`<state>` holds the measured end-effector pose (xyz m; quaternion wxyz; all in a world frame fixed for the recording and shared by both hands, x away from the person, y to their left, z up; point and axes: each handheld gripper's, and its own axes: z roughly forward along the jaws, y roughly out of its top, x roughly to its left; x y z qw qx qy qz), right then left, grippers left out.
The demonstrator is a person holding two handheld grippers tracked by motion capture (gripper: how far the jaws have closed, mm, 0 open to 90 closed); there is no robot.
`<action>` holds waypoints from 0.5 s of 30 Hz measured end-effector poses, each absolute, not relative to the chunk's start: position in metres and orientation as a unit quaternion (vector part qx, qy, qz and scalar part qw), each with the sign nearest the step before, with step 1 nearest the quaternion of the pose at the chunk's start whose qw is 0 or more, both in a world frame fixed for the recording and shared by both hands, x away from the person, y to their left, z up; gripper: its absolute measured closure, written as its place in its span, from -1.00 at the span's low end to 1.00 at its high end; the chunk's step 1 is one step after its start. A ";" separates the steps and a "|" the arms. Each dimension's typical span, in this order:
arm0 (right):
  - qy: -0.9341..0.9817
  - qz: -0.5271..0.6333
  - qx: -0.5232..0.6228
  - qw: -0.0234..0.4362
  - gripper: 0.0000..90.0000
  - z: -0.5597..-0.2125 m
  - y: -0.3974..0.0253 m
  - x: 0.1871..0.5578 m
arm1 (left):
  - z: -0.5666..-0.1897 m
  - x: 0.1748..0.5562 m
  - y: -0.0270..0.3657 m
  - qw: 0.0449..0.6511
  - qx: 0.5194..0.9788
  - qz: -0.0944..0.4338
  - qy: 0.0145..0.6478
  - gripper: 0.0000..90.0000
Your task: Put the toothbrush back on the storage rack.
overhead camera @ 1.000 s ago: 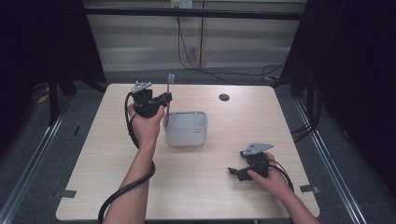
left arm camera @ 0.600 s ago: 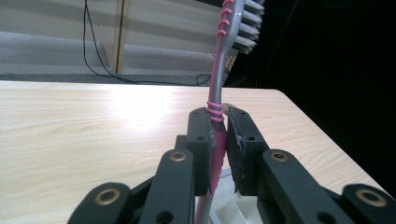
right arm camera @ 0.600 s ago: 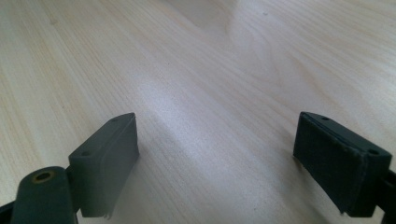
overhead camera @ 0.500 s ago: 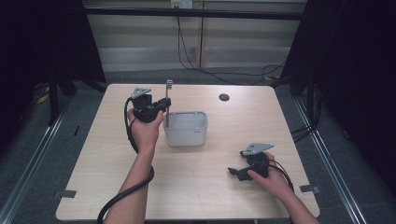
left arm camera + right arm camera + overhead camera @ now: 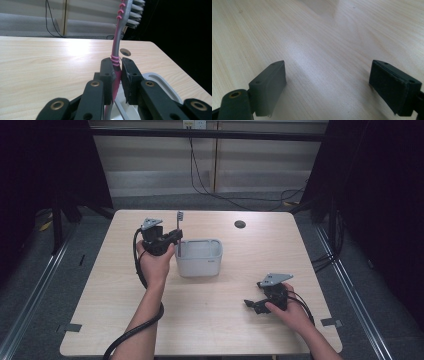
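Table of pale wood amid dark curtains; left tool pinching toothbrush, right tool spread.

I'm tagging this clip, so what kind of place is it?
Probably a lab recording station: a bare wooden table ringed by black curtains, loose cables behind, and hand-held grippers, the left gripper gripping a toothbrush.

Left hand-held gripper raised and clamped; right hand-held gripper low, jaws apart.
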<state>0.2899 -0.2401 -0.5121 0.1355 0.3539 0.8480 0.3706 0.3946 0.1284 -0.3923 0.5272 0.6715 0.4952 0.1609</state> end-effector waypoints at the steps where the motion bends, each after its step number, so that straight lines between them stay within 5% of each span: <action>1: 0.848 0.371 0.354 0.136 -0.70 -0.512 -0.240 0.290 | -0.393 0.394 0.128 0.526 0.672 0.159 0.496 0.77; 15: 0.848 0.371 0.354 0.135 -0.70 -0.512 -0.240 0.290 | -0.400 0.388 0.129 0.520 0.677 0.158 0.496 0.77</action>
